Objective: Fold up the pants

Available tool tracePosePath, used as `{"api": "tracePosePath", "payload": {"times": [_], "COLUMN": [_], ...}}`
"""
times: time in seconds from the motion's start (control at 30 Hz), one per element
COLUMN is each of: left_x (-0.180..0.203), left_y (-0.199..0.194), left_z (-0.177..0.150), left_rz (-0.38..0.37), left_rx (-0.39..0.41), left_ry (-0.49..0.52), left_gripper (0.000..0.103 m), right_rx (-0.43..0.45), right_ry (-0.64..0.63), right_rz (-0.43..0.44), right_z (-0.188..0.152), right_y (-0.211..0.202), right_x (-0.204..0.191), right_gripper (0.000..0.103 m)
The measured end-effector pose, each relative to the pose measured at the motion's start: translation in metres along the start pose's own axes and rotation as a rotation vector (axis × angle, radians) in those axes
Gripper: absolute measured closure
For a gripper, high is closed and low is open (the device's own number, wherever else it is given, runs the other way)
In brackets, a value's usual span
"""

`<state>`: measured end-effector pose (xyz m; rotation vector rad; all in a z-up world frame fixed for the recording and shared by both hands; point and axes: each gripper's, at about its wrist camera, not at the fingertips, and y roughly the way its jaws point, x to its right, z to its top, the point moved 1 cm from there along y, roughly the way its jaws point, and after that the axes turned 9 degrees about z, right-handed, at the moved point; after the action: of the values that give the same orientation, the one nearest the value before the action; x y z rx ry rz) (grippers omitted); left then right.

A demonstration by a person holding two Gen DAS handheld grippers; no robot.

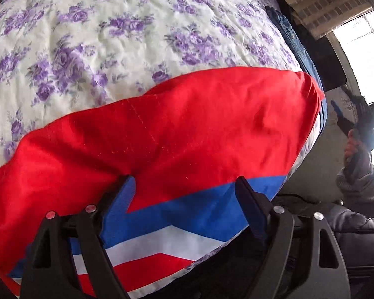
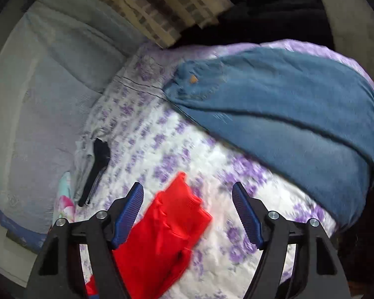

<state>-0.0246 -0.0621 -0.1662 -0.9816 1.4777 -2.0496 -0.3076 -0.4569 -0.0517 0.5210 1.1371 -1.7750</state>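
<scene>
Red cloth filled the lower half of the left wrist view — the pants (image 1: 177, 129), red with blue and white chevron bands near one end, lay spread on the bed (image 1: 112, 37) over its purple-flowered cover. The left tongs (image 1: 184, 189) were spread wide just above the pants, the left finger's tip touching or pressing the red cloth at a crease, nothing pinched between them. At that view's right edge the right tongs (image 1: 341, 117) showed small and raised off the bed. From the right wrist, the right tongs (image 2: 188, 199) stood spread too, empty, with a bunched red end of the pants (image 2: 167, 234) lying below and between the fingers. Jeans (image 2: 286, 114) lay flat farther up the bed, well apart from the pants — and a pale pillow (image 2: 62, 49) sat to the left.
</scene>
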Motion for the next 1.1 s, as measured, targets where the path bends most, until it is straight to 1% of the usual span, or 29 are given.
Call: {"api": "tracePosePath", "payload": {"times": [0.03, 0.1, 0.17, 0.23, 0.27, 0.33, 0.37, 0.4, 0.47, 0.5, 0.57, 0.63, 0.67, 0.7, 0.77, 0.83, 0.93, 1.0, 1.1], "left_x": [-0.004, -0.010, -0.015, -0.018, -0.020, -0.027, -0.030, -0.035, -0.044, -0.048, -0.053, -0.054, -0.055, -0.056, -0.060, -0.063, -0.063, -0.062, -0.061], "left_y": [-0.003, -0.006, -0.009, -0.015, -0.019, -0.024, -0.025, -0.026, -0.029, -0.029, -0.029, -0.028, -0.027, -0.026, -0.025, -0.026, -0.024, -0.023, -0.024], "left_z": [-0.002, -0.007, -0.014, -0.024, -0.029, -0.041, -0.047, -0.052, -0.063, -0.066, -0.070, -0.071, -0.072, -0.073, -0.074, -0.076, -0.075, -0.075, -0.075], "left_rz": [-0.020, -0.049, -0.053, -0.053, -0.056, -0.067, -0.068, -0.066, -0.070, -0.074, -0.083, -0.082, -0.081, -0.083, -0.094, -0.114, -0.131, -0.131, -0.133], "left_rx": [0.010, 0.010, 0.021, 0.031, 0.033, 0.034, 0.032, 0.029, 0.029, 0.030, 0.039, 0.044, 0.045, 0.047, 0.051, 0.059, 0.069, 0.073, 0.077], "left_ry": [-0.015, -0.045, -0.067, -0.093, -0.109, -0.153, -0.178, -0.206, -0.266, -0.297, -0.343, -0.371, -0.381, -0.391, -0.415, -0.436, -0.451, -0.449, -0.442], "left_gripper": [0.023, 0.023, 0.023, 0.023, 0.023, 0.023, 0.023, 0.023, 0.023, 0.023, 0.023, 0.023, 0.023, 0.023, 0.023, 0.021, 0.019, 0.019, 0.018], "right_rx": [-0.057, -0.229, -0.426, -0.602, -0.677, -0.843, -0.926, -1.000, -1.147, -1.213, -1.333, -1.451, -1.484, -1.491, -1.511, -1.518, -1.533, -1.532, -1.518], "right_ry": [-0.042, -0.168, -0.291, -0.379, -0.380, -0.320, -0.302, -0.310, -0.365, -0.403, -0.513, -0.613, -0.674, -0.740, -0.797, -0.790, -0.738, -0.717, -0.715], "right_rz": [0.053, 0.152, 0.269, 0.350, 0.403, 0.517, 0.540, 0.542, 0.540, 0.534, 0.525, 0.553, 0.559, 0.564, 0.597, 0.626, 0.634, 0.635, 0.644], "right_z": [0.006, 0.002, -0.020, -0.049, -0.062, -0.088, -0.101, -0.114, -0.143, -0.157, -0.187, -0.214, -0.223, -0.229, -0.233, -0.231, -0.229, -0.229, -0.239], "right_y": [0.009, 0.044, 0.089, 0.137, 0.159, 0.207, 0.229, 0.249, 0.279, 0.287, 0.289, 0.277, 0.268, 0.256, 0.233, 0.216, 0.203, 0.199, 0.203], "right_x": [-0.015, -0.058, -0.102, -0.139, -0.154, -0.175, -0.183, -0.190, -0.204, -0.209, -0.221, -0.231, -0.236, -0.241, -0.250, -0.256, -0.259, -0.261, -0.270], "right_gripper": [0.028, 0.028, 0.028, 0.028, 0.028, 0.028, 0.028, 0.028, 0.028, 0.028, 0.028, 0.028, 0.028, 0.027, 0.027, 0.026, 0.024, 0.021, 0.013]}}
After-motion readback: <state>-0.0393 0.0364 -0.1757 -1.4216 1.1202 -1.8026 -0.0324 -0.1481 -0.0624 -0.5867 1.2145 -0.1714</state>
